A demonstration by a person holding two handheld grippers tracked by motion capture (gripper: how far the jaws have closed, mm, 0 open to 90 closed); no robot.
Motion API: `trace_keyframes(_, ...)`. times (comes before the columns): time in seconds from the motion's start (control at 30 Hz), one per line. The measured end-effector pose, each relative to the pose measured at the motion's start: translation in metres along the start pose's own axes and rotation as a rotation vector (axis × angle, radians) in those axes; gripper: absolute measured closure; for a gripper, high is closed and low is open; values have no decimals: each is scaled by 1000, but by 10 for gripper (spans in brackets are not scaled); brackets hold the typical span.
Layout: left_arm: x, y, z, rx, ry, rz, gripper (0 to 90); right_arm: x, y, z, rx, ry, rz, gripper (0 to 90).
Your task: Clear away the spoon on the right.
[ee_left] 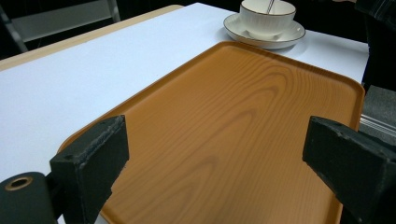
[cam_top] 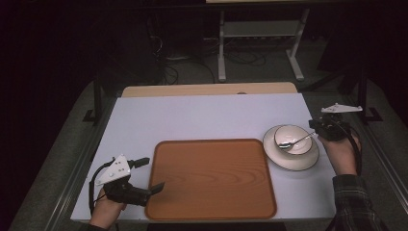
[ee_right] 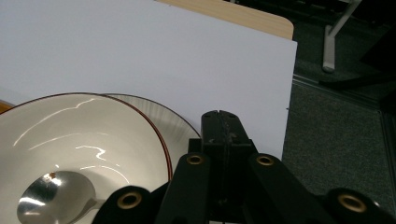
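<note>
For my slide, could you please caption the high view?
Right claw shut on the spoon in the bowl; left claw open at the tray.

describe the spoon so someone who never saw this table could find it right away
Start at the big brown tray in the middle of the white table. Just right of it a white bowl stands on a saucer. The spoon lies in that bowl, the one shiny metal thing, its handle pointing toward the right gripper.
</note>
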State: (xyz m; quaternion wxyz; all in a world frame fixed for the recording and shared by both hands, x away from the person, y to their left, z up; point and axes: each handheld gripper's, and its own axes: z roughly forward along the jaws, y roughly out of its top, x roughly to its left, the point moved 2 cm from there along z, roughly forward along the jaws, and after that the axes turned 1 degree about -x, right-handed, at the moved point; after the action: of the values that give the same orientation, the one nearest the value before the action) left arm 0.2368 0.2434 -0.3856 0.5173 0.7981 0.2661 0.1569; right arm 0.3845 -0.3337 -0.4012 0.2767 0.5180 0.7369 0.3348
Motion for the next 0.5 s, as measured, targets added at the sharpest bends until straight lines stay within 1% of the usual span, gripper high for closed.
trace_keyframes(0.03,0,0,0,0,0,0,65,0,0,0,0,0,0,883)
trace_keyframes(0.07,0,0,0,-1,0,-1,65,2,2,-2,-22,9,-5,848)
trace_keyframes(0.13,0,0,0,0,0,0,65,5,5,-6,-46,17,-17,798)
trace_keyframes(0.23,0,0,0,0,0,-1,65,13,10,-12,-95,32,-38,684)
trace_keyframes(0.27,0,0,0,0,0,-2,65,15,11,-13,-105,36,-38,621)
trace_keyframes(0.3,0,0,0,1,-1,-1,65,17,12,-15,-121,36,-36,589)
trace_keyframes(0.33,0,0,0,2,-1,-1,65,19,14,-18,-133,30,-39,569)
trace_keyframes(0.37,0,0,0,2,-1,-1,65,19,14,-18,-133,30,-39,569)
trace_keyframes(0.4,0,0,0,3,-1,-1,65,21,15,-20,-142,29,-38,545)
trace_keyframes(0.43,0,0,0,4,-1,-1,66,23,16,-23,-144,35,-23,530)
trace_keyframes(0.47,0,0,0,3,0,-1,65,26,16,-27,-142,53,0,497)
trace_keyframes(0.5,0,0,0,3,0,-1,66,27,16,-29,-142,50,3,471)
